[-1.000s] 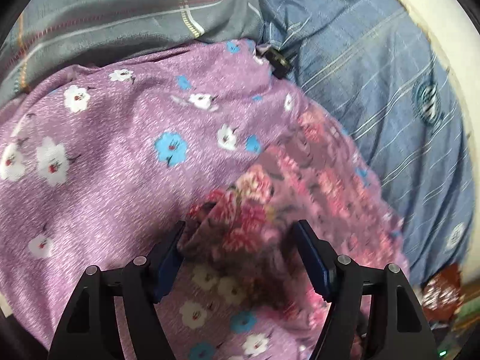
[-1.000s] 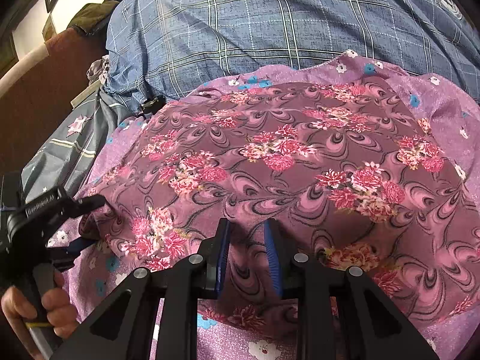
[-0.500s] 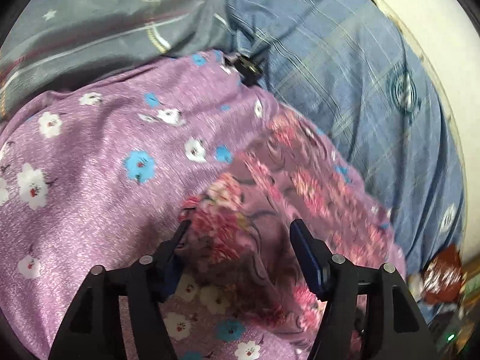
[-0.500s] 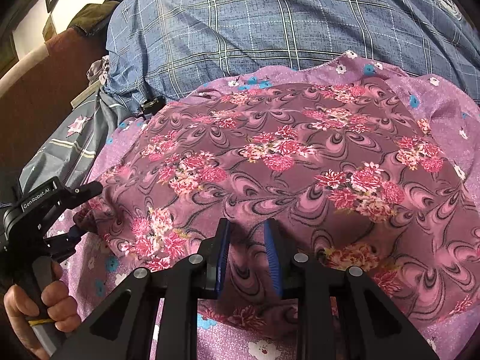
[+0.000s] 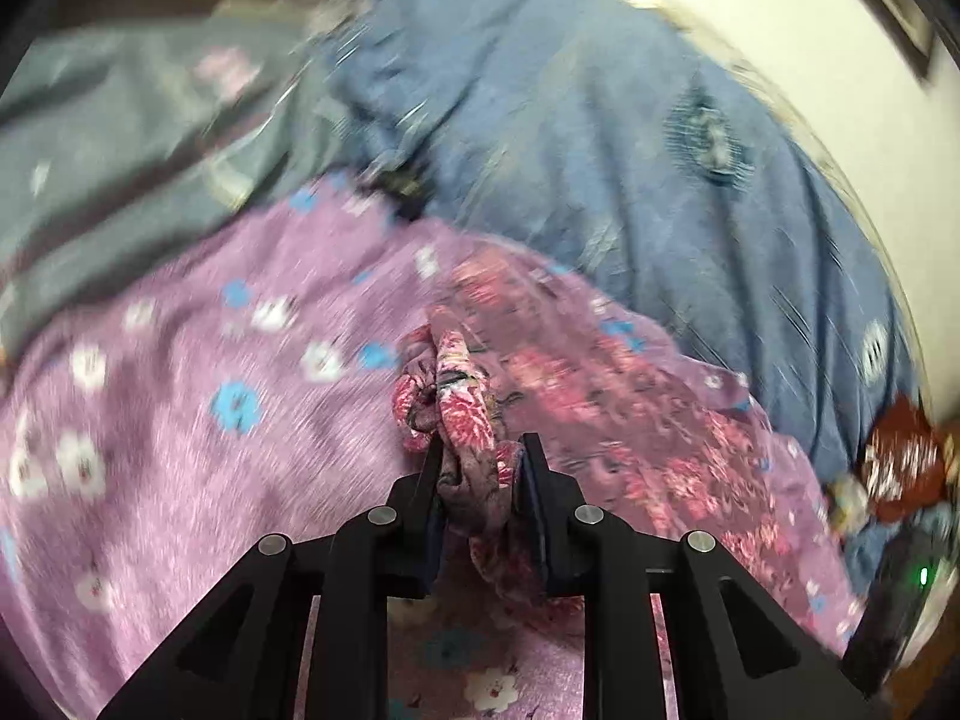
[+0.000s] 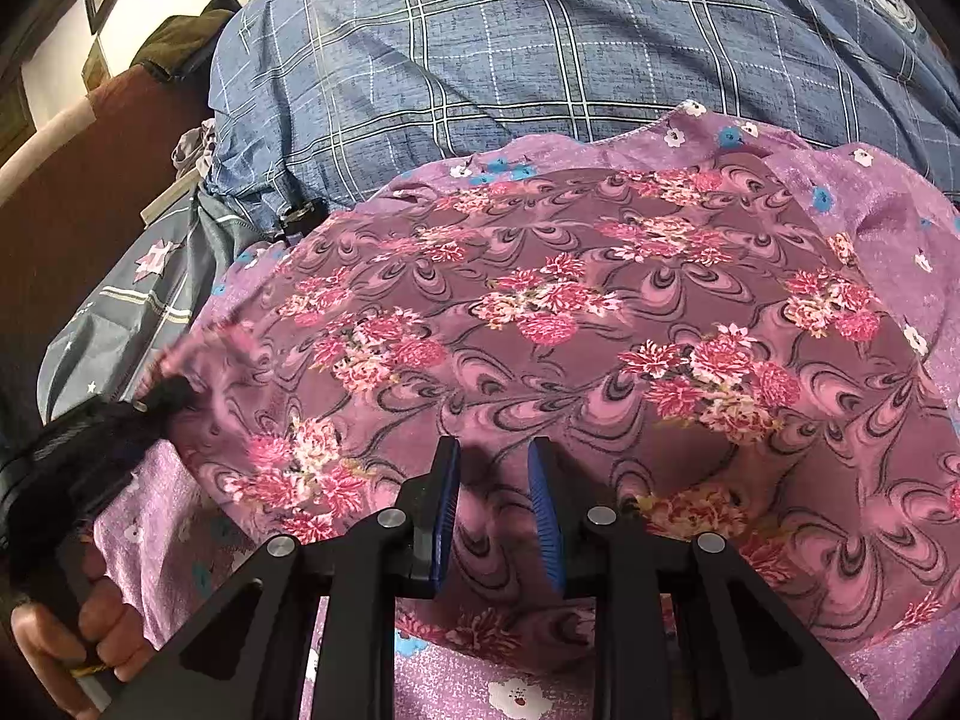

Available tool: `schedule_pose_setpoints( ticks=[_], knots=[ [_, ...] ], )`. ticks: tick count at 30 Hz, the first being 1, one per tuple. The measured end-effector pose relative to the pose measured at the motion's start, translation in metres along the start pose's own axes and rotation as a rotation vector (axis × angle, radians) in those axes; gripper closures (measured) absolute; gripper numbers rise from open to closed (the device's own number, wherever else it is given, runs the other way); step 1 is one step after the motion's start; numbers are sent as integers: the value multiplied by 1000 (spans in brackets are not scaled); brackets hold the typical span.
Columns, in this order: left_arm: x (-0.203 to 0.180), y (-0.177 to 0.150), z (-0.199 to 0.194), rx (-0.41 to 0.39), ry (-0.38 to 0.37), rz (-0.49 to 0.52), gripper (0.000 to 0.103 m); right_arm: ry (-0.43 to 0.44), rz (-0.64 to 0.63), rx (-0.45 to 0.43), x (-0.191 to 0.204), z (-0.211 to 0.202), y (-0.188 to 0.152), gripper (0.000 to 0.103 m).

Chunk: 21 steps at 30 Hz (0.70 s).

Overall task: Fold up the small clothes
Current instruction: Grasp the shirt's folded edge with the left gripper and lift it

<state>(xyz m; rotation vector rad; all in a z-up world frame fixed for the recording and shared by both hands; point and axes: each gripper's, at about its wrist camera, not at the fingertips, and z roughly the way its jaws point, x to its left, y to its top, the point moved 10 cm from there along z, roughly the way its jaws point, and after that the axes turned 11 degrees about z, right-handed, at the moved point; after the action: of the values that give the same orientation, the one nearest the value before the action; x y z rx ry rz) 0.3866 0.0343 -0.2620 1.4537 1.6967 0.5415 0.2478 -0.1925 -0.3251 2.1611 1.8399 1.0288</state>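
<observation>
A small maroon garment with pink flower print point(image 6: 600, 324) lies spread on a lilac floral cloth point(image 6: 888, 204). My left gripper point(image 5: 477, 450) is shut on a bunched corner of the maroon garment point(image 5: 456, 396) and holds it lifted; it also shows, blurred, at the left of the right wrist view point(image 6: 120, 414). My right gripper point(image 6: 493, 468) has its blue-padded jaws narrowly apart around a raised fold at the garment's near edge; the cloth lies between the pads.
The lilac floral cloth point(image 5: 180, 420) lies over a blue checked quilt point(image 6: 540, 60) with round badges. A grey star-print sheet point(image 6: 120, 312) lies to the left. A brown headboard point(image 6: 78, 198) stands at far left. A small black clip point(image 6: 300, 213) sits at the quilt's edge.
My left gripper has closed on the garment's corner and is moving with it, blurring its view. My right gripper has held still on the near edge.
</observation>
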Motion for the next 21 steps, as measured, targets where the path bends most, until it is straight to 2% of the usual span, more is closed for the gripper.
schedule_pose_setpoints(
  ticks=[1, 3, 5, 7, 9, 10, 13, 17, 21],
  knots=[
    [-3, 0, 1, 3, -7, 16, 81, 2, 1, 1, 0, 0, 0, 77],
    [-1, -7, 6, 28, -31, -13, 77, 2, 1, 3, 1, 1, -1, 77],
    [6, -13, 16, 64, -42, -74, 45, 0, -3, 4, 2, 1, -2, 77],
    [13, -18, 29, 100, -40, -115, 44, -1, -6, 5, 2, 2, -2, 77],
    [11, -19, 37, 120, -32, -100, 44, -1, -5, 5, 2, 1, -3, 77],
    [10, -19, 42, 129, -30, -92, 45, 0, -5, 5, 2, 1, -3, 77],
    [14, -16, 47, 129, -44, -119, 73, -1, -6, 5, 2, 1, -3, 77],
    [11, -13, 51, 115, -59, -106, 81, 2, -5, 2, 1, -1, -3, 77],
    [-2, -4, 40, 64, -77, -37, 83, 16, 15, -8, -3, -5, -1, 77]
  ],
)
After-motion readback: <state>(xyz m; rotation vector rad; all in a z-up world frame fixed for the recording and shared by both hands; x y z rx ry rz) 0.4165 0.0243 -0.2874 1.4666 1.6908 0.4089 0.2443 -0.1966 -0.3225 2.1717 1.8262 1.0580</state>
